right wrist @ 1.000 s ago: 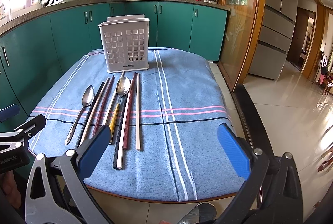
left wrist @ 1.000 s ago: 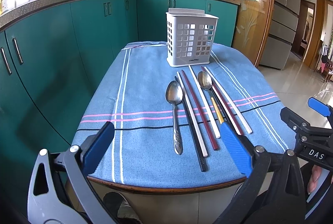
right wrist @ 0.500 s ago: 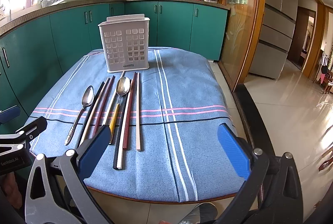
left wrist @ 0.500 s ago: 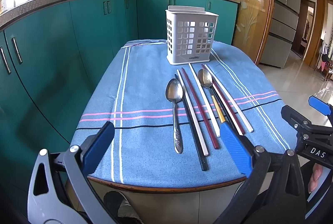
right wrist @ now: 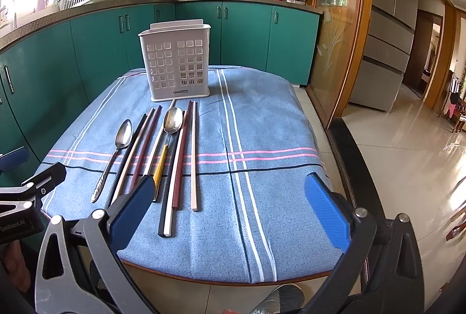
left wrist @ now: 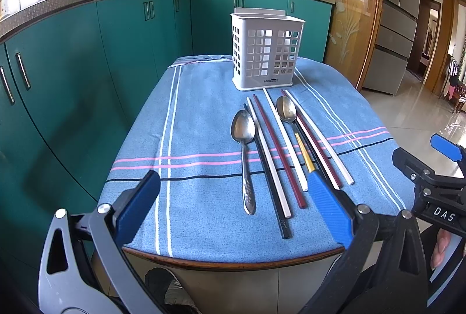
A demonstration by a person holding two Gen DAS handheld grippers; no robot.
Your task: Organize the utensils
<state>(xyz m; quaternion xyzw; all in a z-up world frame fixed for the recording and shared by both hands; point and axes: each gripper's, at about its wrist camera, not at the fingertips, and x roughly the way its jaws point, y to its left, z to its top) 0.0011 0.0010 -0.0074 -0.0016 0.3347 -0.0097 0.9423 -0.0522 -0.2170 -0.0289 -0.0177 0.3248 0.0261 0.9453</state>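
A white slotted utensil holder [left wrist: 266,51] stands upright at the far end of the blue cloth; it also shows in the right wrist view [right wrist: 176,66]. In front of it lie a steel spoon [left wrist: 244,150], a second spoon with a yellow handle [left wrist: 287,110], and several white, dark red and black chopsticks [left wrist: 279,150] side by side; the same row shows in the right wrist view [right wrist: 163,150]. My left gripper [left wrist: 233,209] is open and empty above the near table edge. My right gripper [right wrist: 230,209] is open and empty, also at the near edge.
The table [left wrist: 233,261] carries a blue striped cloth [left wrist: 198,121]. Teal cabinets [left wrist: 87,57] run along the left and back. A wood-framed glass door [right wrist: 335,37] and tiled floor [right wrist: 407,153] lie to the right. The right gripper also shows in the left wrist view [left wrist: 431,180].
Both grippers have drifted slightly; the holder and utensils sit a little lower in the right view. Nothing on the table has moved.
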